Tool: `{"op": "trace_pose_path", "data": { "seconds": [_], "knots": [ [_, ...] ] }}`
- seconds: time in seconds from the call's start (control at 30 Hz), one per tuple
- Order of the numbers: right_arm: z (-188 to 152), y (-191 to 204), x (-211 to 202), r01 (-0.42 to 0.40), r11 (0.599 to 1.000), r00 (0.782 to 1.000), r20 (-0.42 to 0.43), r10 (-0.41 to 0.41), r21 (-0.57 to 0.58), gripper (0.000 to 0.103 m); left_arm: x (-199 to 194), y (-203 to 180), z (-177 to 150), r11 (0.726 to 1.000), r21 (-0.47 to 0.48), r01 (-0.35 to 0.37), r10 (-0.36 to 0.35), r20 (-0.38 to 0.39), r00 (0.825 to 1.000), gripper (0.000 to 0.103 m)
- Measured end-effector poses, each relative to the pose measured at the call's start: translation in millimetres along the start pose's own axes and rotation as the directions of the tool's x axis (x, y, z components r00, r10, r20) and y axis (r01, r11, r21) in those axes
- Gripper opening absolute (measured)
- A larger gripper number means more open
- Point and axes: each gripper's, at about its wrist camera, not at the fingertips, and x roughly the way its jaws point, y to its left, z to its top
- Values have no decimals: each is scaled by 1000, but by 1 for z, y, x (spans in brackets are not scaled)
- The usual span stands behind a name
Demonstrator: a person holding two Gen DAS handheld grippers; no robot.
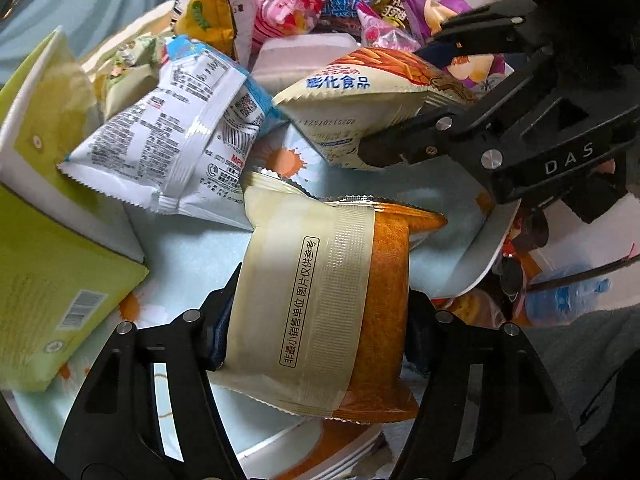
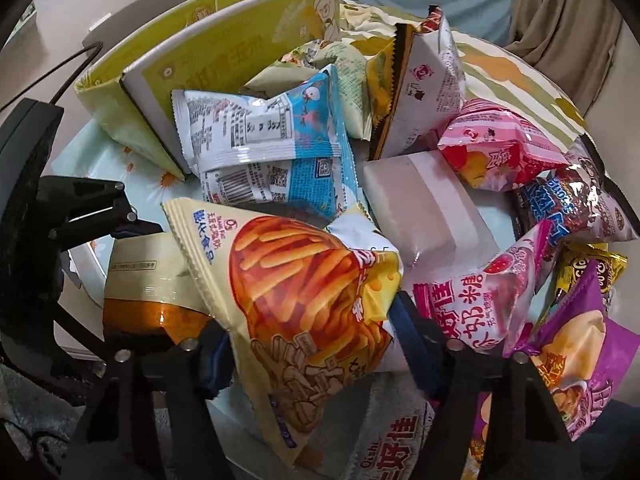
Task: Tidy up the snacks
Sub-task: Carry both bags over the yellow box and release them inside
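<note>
A cream and orange plastic cake packet [image 1: 320,304] is gripped between the pads of the left tool [image 1: 316,336]. Just beside this packet, a pale yellow puffed bag printed with orange sticks [image 2: 304,304] is clamped in the right tool [image 2: 316,340]. Behind the cake packet, a white and blue crinkled snack bag [image 1: 180,136] is seen, leaning on a yellow-green cardboard box [image 1: 44,264].

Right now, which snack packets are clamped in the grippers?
Left gripper: cream-and-orange cake packet. Right gripper: fries-picture bag. All the other packets lie loose in the pile.
</note>
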Motion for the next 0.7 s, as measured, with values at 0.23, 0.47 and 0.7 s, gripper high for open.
{"op": "trace_pose_path", "data": {
  "seconds": [0.23, 0.47, 0.7],
  "knots": [
    [2, 0, -33, 6, 1000, 998, 60, -6, 8, 42, -23, -8, 8, 999, -30, -30, 31, 32, 999, 64],
    [-3, -27, -70, -25, 999, 991, 132, 19, 42, 38, -62, -17, 15, 993, -94, -65, 73, 81, 994, 64],
    [9, -34, -122, -51, 998, 978, 206, 43, 36, 37, -109, -20, 31, 978, -176, -109, 138, 161, 977, 64]
  ]
}}
